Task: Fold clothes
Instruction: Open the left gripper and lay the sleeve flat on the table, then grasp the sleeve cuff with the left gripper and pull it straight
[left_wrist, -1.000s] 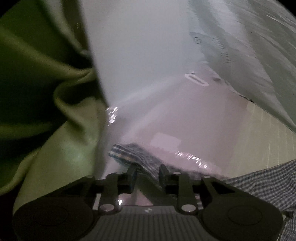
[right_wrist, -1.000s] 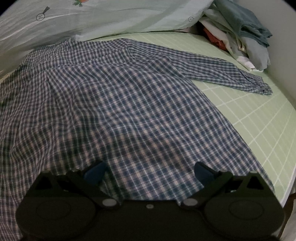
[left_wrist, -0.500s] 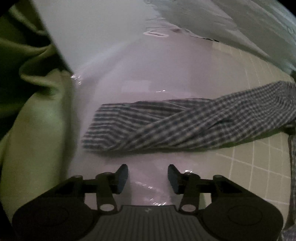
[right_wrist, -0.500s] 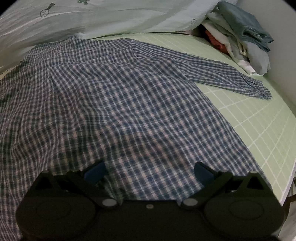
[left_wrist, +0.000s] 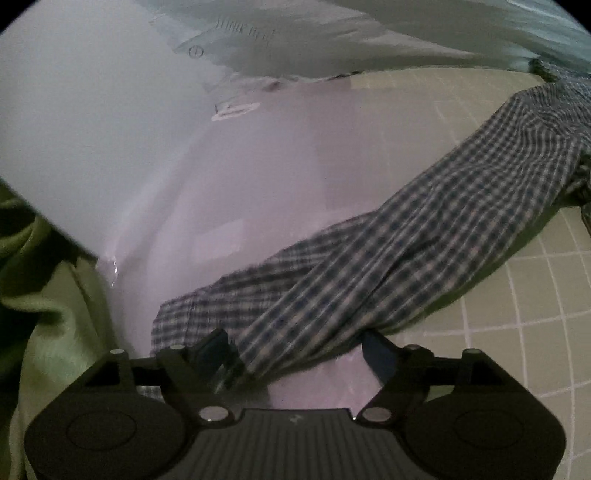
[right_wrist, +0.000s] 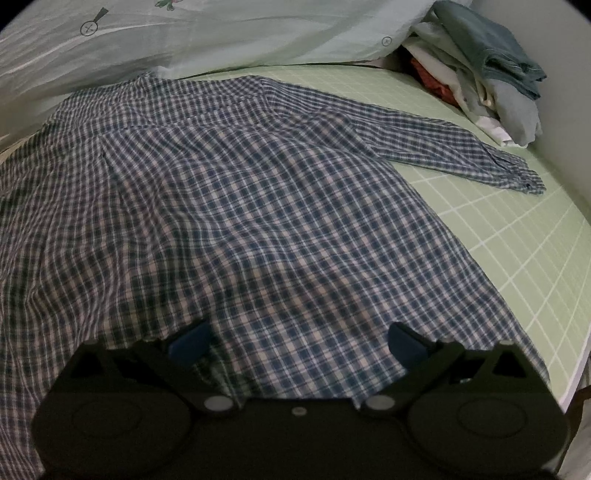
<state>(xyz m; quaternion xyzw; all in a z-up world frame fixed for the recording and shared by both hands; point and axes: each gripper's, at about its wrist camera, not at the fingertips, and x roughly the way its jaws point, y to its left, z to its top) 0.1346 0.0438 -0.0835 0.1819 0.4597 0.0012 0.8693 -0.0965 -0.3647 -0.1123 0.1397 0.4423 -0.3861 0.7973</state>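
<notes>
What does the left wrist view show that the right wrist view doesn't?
Left wrist only: one checked sleeve trailing onto a glossy white surface, beside crumpled olive-green cloth. Right wrist only: the shirt's spread body, its other sleeve, and a stack of folded clothes. Both: the blue-and-white checked shirt, green gridded mat, pale printed bedding.

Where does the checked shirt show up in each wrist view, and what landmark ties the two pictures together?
Left wrist: only one sleeve of the checked shirt shows, running from upper right down to the open left gripper.
Right wrist: the shirt lies spread across most of the picture, its other sleeve at right, above the open right gripper.
Shared landmark: the green grid sheet, lower right in both.
</notes>
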